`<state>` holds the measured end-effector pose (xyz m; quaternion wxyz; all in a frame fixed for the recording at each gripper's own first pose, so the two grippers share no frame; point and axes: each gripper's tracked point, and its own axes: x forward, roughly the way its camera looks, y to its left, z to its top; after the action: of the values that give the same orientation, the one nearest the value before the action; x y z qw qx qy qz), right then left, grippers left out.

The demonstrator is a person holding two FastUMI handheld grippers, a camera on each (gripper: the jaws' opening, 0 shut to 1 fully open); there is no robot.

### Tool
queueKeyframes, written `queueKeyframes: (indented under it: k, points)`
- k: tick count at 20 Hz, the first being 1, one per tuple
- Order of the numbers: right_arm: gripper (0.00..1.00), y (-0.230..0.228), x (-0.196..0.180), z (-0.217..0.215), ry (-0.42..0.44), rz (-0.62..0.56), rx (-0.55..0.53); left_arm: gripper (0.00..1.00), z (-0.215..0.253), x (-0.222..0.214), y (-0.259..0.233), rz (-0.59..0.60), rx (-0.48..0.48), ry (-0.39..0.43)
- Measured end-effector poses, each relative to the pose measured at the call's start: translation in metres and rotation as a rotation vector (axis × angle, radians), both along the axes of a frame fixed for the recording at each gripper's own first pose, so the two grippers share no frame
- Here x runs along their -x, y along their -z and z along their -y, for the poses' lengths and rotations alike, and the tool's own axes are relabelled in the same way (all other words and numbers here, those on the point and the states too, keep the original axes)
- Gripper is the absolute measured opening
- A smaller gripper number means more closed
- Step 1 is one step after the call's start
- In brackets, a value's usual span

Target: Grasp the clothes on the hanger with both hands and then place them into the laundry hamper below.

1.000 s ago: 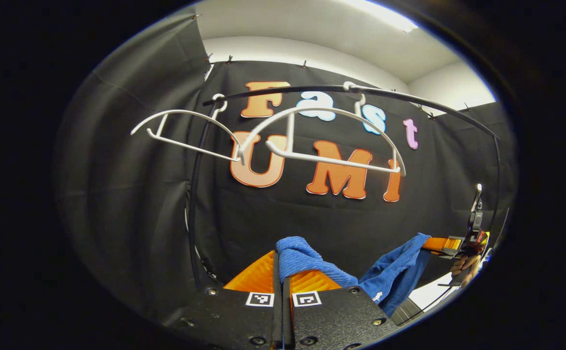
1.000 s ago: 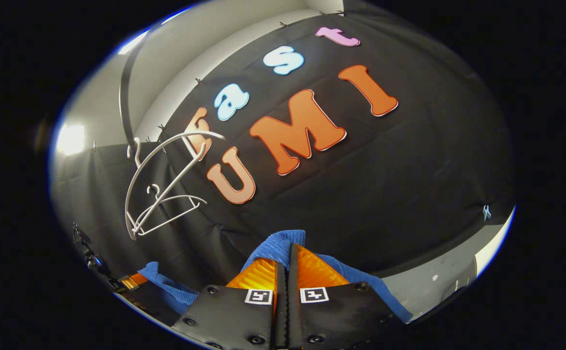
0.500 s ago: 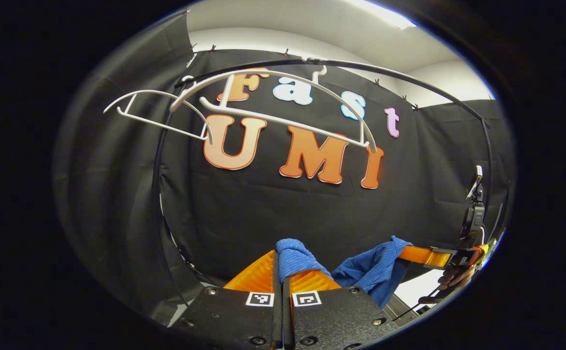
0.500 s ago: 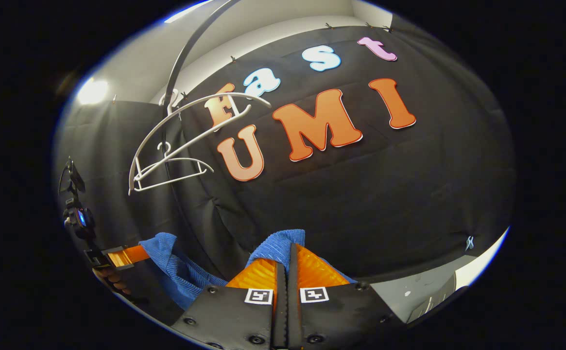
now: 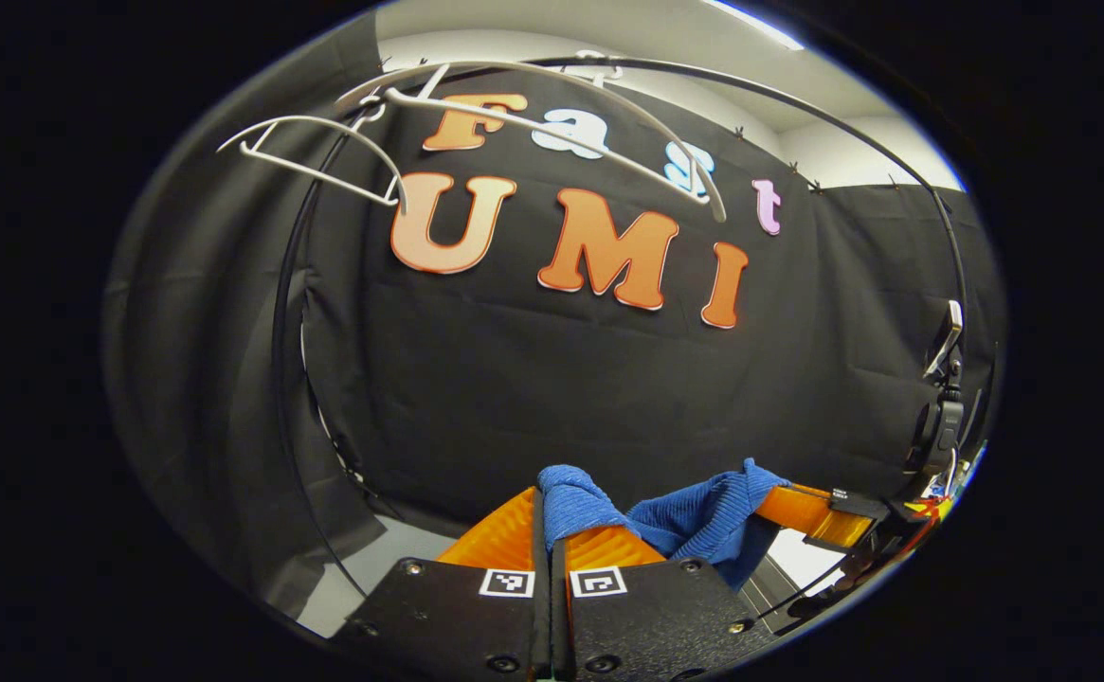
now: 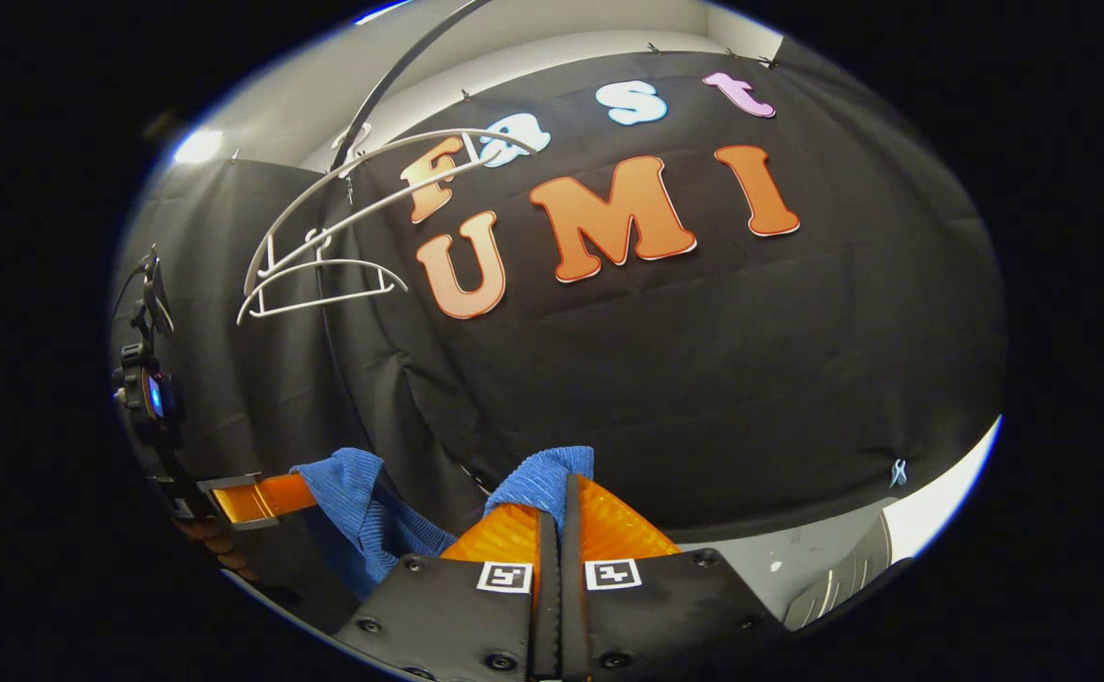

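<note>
Black rail (image 5: 798,104) carrying two white hangers, pale floor (image 6: 798,559) below.
Curved rail high against the black cloth wall; larger bare hanger (image 5: 552,104) hooked on it, smaller bare hanger (image 5: 315,152) hooked just beside, both also seen from right gripper view (image 6: 371,189) (image 6: 324,284). Small pale speck lying on floor.

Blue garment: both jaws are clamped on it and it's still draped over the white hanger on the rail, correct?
Not quite. Both grippers are clamped on the blue garment, but it is off the hanger: the left gripper view shows both white hangers bare on the rail, well above the cloth.
</note>
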<state>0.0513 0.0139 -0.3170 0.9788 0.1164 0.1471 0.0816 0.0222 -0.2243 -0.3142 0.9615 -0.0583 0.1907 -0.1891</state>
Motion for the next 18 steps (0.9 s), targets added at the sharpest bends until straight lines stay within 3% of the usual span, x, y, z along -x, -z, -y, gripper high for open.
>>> queueKeyframes:
  k: [10, 18]
  points:
    - [0.07, 0.113, 0.028, 0.014, 0.093, -0.189, -0.009, 0.01, -0.013, 0.037, 0.124, -0.237, -0.055, -0.041]
    - [0.07, 0.182, 0.047, 0.016, 0.086, -0.321, 0.022, 0.01, -0.016, 0.074, 0.226, -0.47, -0.106, -0.057]
